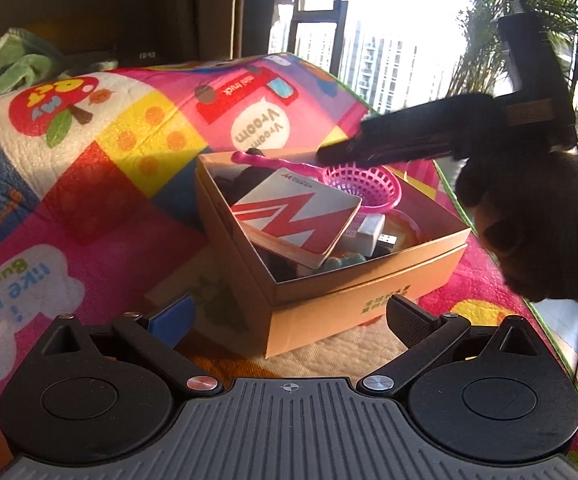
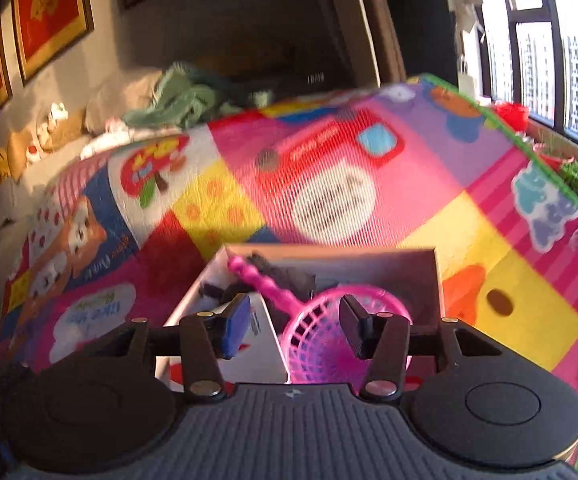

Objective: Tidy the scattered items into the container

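One tan cardboard box [image 1: 329, 280] holds one pink plastic strainer [image 2: 329, 332]; right tongs [image 2: 295, 326] spread, touching nothing; left tongs [image 1: 289, 318] spread, empty.

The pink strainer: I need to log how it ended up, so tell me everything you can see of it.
The pink strainer looks like glossy plastic: a round slotted basket with a long beaded handle. It lies in the open cardboard box, basket toward the near right, handle slanting to the far left corner over dark items. Its basket rests against a white-and-red carton. The right gripper hovers above it, jaws open, not pressing it.
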